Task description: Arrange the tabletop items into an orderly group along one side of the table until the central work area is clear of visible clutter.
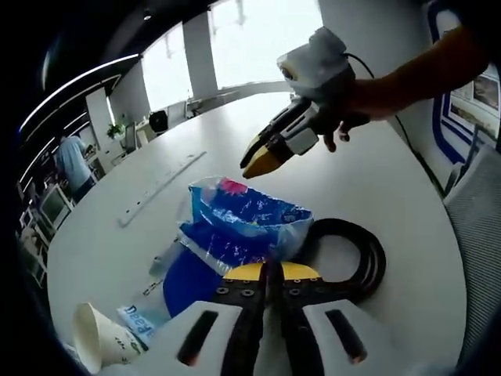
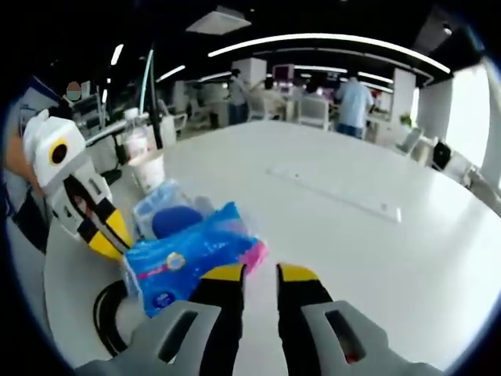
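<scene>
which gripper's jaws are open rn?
The right gripper: a clear gap shows between its yellow tips, above the table beside the blue packet. The left gripper has its jaws pressed together.

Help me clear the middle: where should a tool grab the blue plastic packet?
Pinch the crumpled free end of the blue plastic packet, probably coming from the right tool side. That soft edge lies nearest its open jaws, clear of the black cable coil and paper cup.

The left gripper is held low over the table, its yellow-tipped jaws pressed together. The right gripper hangs higher above the table, jaws slightly parted, gripped by a bare hand with forearm extended.
</scene>
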Demonstrator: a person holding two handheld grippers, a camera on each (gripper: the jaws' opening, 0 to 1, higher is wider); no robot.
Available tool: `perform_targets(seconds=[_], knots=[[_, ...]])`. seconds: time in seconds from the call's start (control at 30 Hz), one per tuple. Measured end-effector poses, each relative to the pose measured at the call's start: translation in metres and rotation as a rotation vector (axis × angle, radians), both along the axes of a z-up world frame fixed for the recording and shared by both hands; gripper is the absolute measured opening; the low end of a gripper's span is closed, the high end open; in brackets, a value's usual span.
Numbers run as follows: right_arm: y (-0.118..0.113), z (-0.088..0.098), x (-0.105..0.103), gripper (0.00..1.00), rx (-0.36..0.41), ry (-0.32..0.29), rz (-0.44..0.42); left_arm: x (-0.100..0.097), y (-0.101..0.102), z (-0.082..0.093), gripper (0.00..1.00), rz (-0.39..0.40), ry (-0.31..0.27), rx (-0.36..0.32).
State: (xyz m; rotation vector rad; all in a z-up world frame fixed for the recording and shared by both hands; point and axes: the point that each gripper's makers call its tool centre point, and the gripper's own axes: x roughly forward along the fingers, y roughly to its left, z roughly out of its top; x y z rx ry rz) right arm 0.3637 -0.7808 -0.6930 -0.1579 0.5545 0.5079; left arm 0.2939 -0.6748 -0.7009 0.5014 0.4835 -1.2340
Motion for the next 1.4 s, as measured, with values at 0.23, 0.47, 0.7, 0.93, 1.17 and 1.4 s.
perform_targets(seconds=[0.23, 0.47, 0.7, 0.93, 1.17, 1.4], knots=[[0.002, 0.003, 0.002, 0.12, 0.008, -0.002, 0.004, -0.003, -0.002, 0.001, 0.00, -0.039, -0.005, -0.001], [0.005, 0.005, 0.000, 0.12, 0.017, 0.002, 0.006, -0.008, -0.006, 0.005, 0.00, -0.074, -0.024, -0.014], [0.005, 0.007, 0.001, 0.12, 0.028, 0.002, 0.003, -0.012, -0.011, 0.009, 0.00, -0.110, -0.051, -0.025], [0.003, 0.009, 0.000, 0.12, 0.039, 0.006, -0.003, -0.023, -0.013, 0.015, 0.00, -0.175, -0.083, -0.035], [0.000, 0.008, -0.003, 0.12, 0.053, 0.021, -0.013, -0.028, -0.015, 0.022, 0.00, -0.214, -0.102, -0.049], [-0.002, 0.006, -0.007, 0.12, 0.082, 0.043, -0.035, -0.035, -0.019, 0.028, 0.00, -0.254, -0.123, -0.064]])
